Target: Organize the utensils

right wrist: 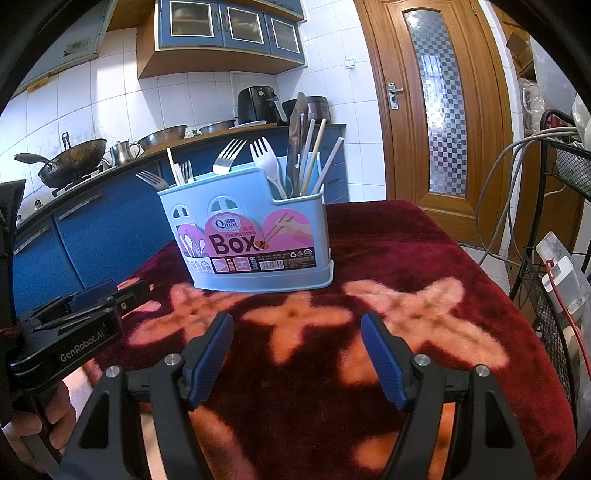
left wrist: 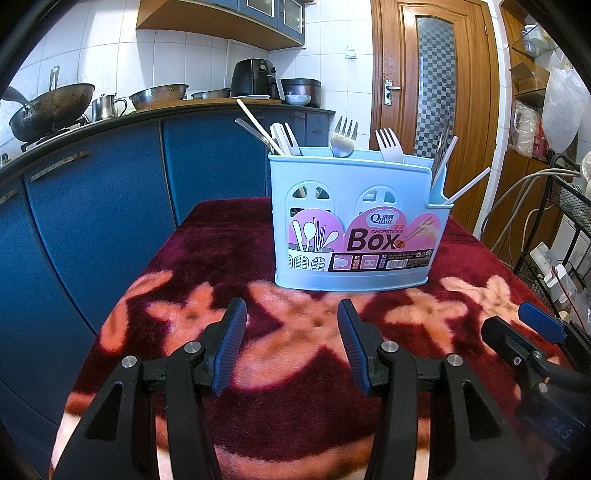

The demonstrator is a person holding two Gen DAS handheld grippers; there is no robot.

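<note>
The pale blue utensil box (left wrist: 351,221) stands upright mid-worktop (left wrist: 221,258), forks and chopsticks already sorted into its compartments, while in front of it the left hand-held gripper (left wrist: 291,325) and right hand-held gripper (right wrist: 297,332) hover with jaws apart and empty, seemingly finished.

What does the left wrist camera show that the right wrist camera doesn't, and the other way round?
Only the left wrist view shows the right gripper from the side, at its right edge.

Only the right wrist view shows the hand holding the left gripper, plus the glass-fronted cabinet doors in full.

Both show the light blue utensil box standing upright on the red floral cloth, filled with forks and chopsticks, the wok on the counter behind, and the wooden door. Both grippers are open and empty.
</note>
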